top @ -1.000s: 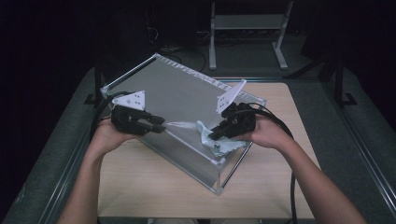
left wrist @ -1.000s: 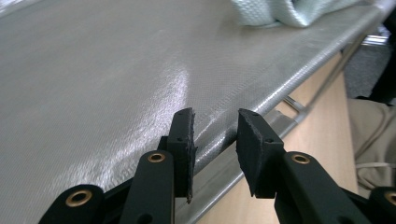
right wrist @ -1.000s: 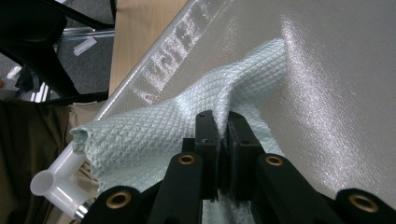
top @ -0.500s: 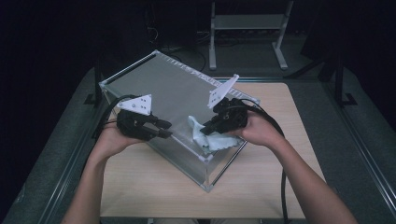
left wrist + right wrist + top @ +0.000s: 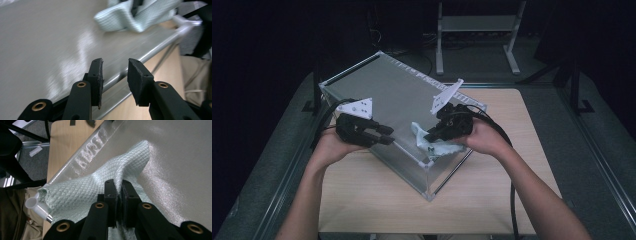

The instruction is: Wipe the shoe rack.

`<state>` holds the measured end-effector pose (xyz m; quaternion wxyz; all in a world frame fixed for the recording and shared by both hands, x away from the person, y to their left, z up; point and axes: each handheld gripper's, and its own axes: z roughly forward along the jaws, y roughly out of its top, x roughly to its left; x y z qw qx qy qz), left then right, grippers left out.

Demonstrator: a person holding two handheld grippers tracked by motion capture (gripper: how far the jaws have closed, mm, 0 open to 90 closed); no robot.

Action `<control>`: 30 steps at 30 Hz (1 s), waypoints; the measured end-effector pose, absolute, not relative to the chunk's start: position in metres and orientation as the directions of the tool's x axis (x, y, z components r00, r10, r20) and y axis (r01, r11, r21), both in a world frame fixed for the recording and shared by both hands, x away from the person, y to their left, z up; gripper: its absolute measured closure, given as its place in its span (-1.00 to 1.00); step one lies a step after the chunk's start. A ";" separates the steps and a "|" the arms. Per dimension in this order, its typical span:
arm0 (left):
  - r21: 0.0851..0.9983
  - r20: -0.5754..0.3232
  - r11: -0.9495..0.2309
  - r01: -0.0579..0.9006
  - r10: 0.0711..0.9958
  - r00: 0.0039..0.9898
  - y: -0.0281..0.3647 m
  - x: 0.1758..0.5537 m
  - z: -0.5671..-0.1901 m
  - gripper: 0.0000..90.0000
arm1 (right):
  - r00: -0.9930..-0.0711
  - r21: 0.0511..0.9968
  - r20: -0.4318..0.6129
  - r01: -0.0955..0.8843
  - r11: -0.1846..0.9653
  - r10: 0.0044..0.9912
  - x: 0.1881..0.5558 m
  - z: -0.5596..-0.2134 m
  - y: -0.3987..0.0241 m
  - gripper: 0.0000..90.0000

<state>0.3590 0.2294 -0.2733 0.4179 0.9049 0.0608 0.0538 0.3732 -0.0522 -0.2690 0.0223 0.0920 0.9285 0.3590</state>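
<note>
A large box (image 5: 397, 100) with a grey frosted top and a metal frame stands cornerwise on the wooden table (image 5: 377, 205). A pale green quilted cloth (image 5: 424, 145) lies bunched on the top near the box's front right edge. My right gripper (image 5: 428, 137) is shut on that cloth (image 5: 82, 192), which folds up around the right gripper (image 5: 119, 187). My left gripper (image 5: 387, 137) hovers at the box's front left edge. The left gripper (image 5: 115, 75) has just been opening; the frame rail (image 5: 150, 52) runs behind the gap and the pads touch nothing. Farther off lies the cloth (image 5: 120, 17).
The table's bare wood shows in front of and to the right of the box. A metal stand (image 5: 474, 30) rises behind the table. Dark carpeted floor surrounds it, with a rail (image 5: 607, 165) along the right side. Cables trail from both grippers.
The left gripper's jaws stand wider apart than before. The right gripper has shifted slightly leftward over the box top with the cloth in it.
</note>
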 end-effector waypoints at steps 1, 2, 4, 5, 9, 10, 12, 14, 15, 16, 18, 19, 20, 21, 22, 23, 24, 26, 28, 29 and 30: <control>0.763 0.047 -0.643 0.065 0.155 0.987 0.229 0.359 -0.273 0.41 | -0.982 0.671 0.025 0.155 0.725 0.187 0.373 -0.269 -0.052 0.86; 0.771 0.042 -0.635 0.049 0.127 0.991 0.223 0.354 -0.273 0.41 | -0.982 0.687 0.031 0.158 0.709 0.189 0.371 -0.266 -0.057 0.86; 0.766 0.048 -0.642 0.032 0.106 0.993 0.216 0.350 -0.274 0.41 | -0.982 0.692 0.031 0.154 0.705 0.184 0.367 -0.263 -0.063 0.86; 0.766 0.048 -0.642 0.032 0.106 0.993 0.216 0.350 -0.274 0.41 | -0.982 0.692 0.031 0.154 0.705 0.184 0.367 -0.263 -0.063 0.86; 0.754 0.055 -0.656 0.021 0.096 0.994 0.207 0.343 -0.278 0.40 | -0.985 0.700 0.030 0.141 0.700 0.168 0.355 -0.259 -0.075 0.86; 0.754 0.058 -0.656 0.022 0.099 0.993 0.206 0.343 -0.278 0.40 | -0.985 0.699 0.028 0.140 0.701 0.169 0.351 -0.259 -0.077 0.86; 0.747 0.071 -0.665 0.016 0.104 0.992 0.205 0.343 -0.278 0.43 | -0.986 0.695 0.021 0.132 0.707 0.164 0.344 -0.262 -0.082 0.86; 0.741 0.065 -0.671 0.025 0.108 0.992 0.203 0.345 -0.277 0.46 | -0.985 0.699 0.019 0.137 0.702 0.174 0.340 -0.265 -0.084 0.86; 0.741 0.065 -0.671 0.025 0.108 0.992 0.203 0.345 -0.277 0.45 | -0.985 0.701 0.017 0.133 0.701 0.169 0.341 -0.265 -0.084 0.86; 0.735 0.076 -0.678 0.022 0.115 0.990 0.204 0.347 -0.276 0.45 | -0.986 0.700 0.016 0.131 0.702 0.168 0.342 -0.265 -0.083 0.86; 0.733 0.076 -0.680 0.028 0.123 0.990 0.206 0.353 -0.276 0.45 | -0.984 0.702 0.013 0.136 0.699 0.178 0.345 -0.266 -0.081 0.86; 0.733 0.076 -0.680 0.028 0.123 0.990 0.206 0.353 -0.276 0.45 | -0.984 0.702 0.013 0.136 0.699 0.178 0.345 -0.266 -0.081 0.86; 0.737 0.070 -0.675 0.036 0.129 0.989 0.208 0.357 -0.277 0.45 | -0.983 0.704 0.012 0.139 0.697 0.184 0.347 -0.266 -0.080 0.86; 0.745 0.061 -0.665 0.053 0.146 0.987 0.211 0.364 -0.278 0.45 | -0.981 0.705 0.004 0.140 0.696 0.194 0.352 -0.266 -0.077 0.86; 0.747 0.054 -0.662 0.061 0.151 0.987 0.212 0.368 -0.278 0.44 | -0.980 0.705 -0.001 0.140 0.695 0.199 0.354 -0.266 -0.076 0.86; 0.747 0.054 -0.662 0.061 0.151 0.987 0.212 0.368 -0.278 0.43 | -0.980 0.705 -0.001 0.140 0.695 0.199 0.354 -0.266 -0.076 0.86; 0.747 0.039 -0.661 0.070 0.148 0.988 0.211 0.370 -0.277 0.43 | -0.980 0.706 0.001 0.142 0.694 0.199 0.357 -0.266 -0.075 0.86; 0.754 0.029 -0.654 0.059 0.124 0.992 0.210 0.368 -0.276 0.38 | -0.981 0.712 -0.004 0.132 0.689 0.192 0.354 -0.266 -0.077 0.86; 0.753 0.033 -0.657 0.043 0.103 0.994 0.206 0.363 -0.276 0.38 | -0.982 0.722 -0.002 0.128 0.679 0.187 0.351 -0.266 -0.080 0.86; 0.753 0.033 -0.657 0.043 0.103 0.994 0.206 0.363 -0.276 0.37 | -0.982 0.722 -0.002 0.128 0.679 0.187 0.351 -0.266 -0.080 0.86; 0.754 0.035 -0.656 0.032 0.089 0.995 0.204 0.360 -0.276 0.37 | -0.983 0.729 -0.004 0.123 0.673 0.184 0.346 -0.266 -0.085 0.86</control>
